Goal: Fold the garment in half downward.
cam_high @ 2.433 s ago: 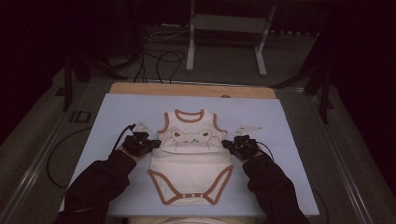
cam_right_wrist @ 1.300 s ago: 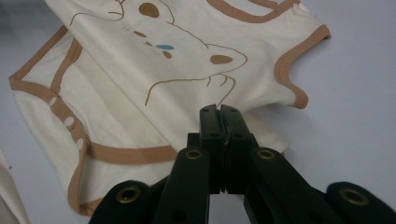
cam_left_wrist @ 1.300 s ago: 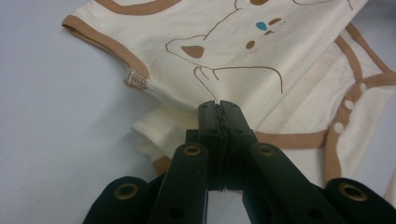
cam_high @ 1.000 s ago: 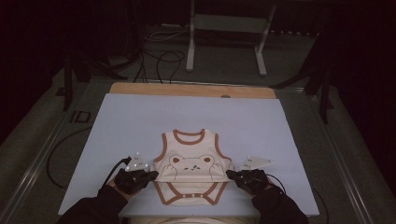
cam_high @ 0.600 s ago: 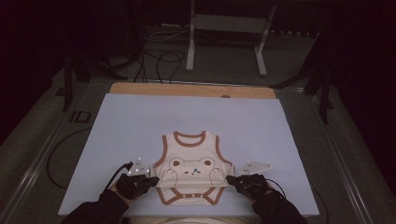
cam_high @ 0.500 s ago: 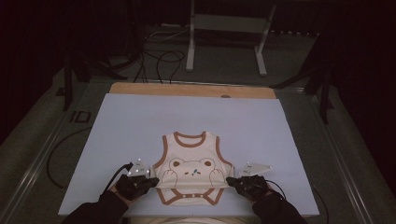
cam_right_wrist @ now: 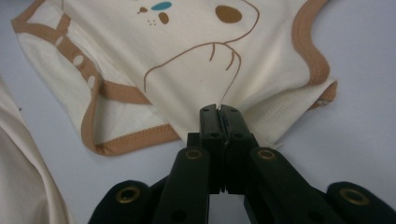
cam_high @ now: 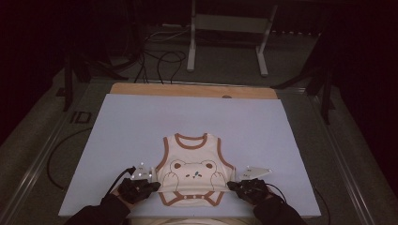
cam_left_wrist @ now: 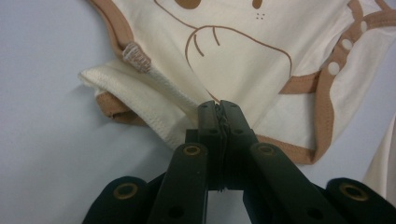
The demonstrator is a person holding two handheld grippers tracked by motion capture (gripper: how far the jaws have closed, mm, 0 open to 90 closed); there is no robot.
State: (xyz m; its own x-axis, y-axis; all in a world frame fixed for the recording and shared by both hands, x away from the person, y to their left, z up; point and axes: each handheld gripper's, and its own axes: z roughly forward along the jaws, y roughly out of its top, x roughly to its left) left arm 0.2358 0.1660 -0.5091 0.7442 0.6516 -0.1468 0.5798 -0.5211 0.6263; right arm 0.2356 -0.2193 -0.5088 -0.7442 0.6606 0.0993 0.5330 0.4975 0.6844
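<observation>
Low in the middle of the high view, a cream baby bodysuit (cam_high: 193,171) with brown trim and a bear print lies on a pale blue sheet (cam_high: 141,126) covering the table, its neck opening toward the top of the frame and its snap end near the bottom edge. At lower left of that view the left gripper (cam_high: 152,186) pinches the garment's left side edge; at lower right the right gripper (cam_high: 233,186) pinches the opposite side edge. Both are held by gloved hands in dark sleeves.

Seen from the left gripper view, the 2 black jaws stand pressed together on a fold of cream fabric (cam_left_wrist: 154,112) just below the brown armhole binding. Seen from the right gripper view, the jaws are likewise clamped on the bodysuit's side hem (cam_right_wrist: 261,116), with the bear's paw line directly above them.
</observation>
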